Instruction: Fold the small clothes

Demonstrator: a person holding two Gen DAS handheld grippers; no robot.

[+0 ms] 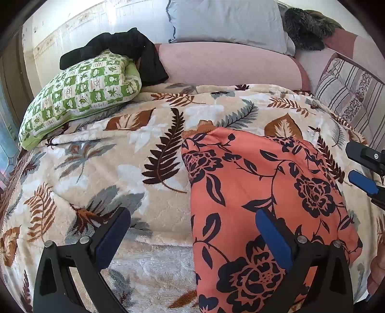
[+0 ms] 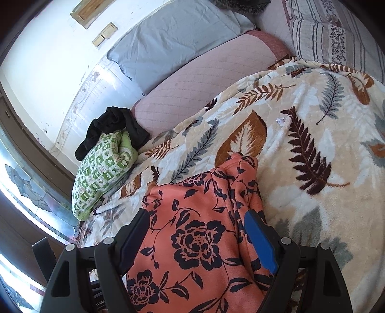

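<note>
An orange garment with dark flower print (image 1: 264, 192) lies folded on the leaf-patterned blanket (image 1: 108, 168). My left gripper (image 1: 192, 224) stands open at the garment's left edge; its right finger is over the cloth and its left finger over bare blanket. My right gripper (image 1: 361, 167) shows at the right edge of that view, beside the garment. In the right wrist view the right gripper (image 2: 197, 228) is open wide above the orange garment (image 2: 192, 228), which spreads between and under both fingers. The garment's far end (image 2: 240, 163) is bunched in folds.
A green checked pillow (image 1: 79, 96) lies at the far left with a black garment (image 1: 134, 50) draped on it. Behind are a pink quilted bolster (image 1: 228, 65), a grey-blue pillow (image 1: 226, 21) and a striped pillow (image 1: 349, 96). The wall and a window (image 2: 28, 187) lie on the left.
</note>
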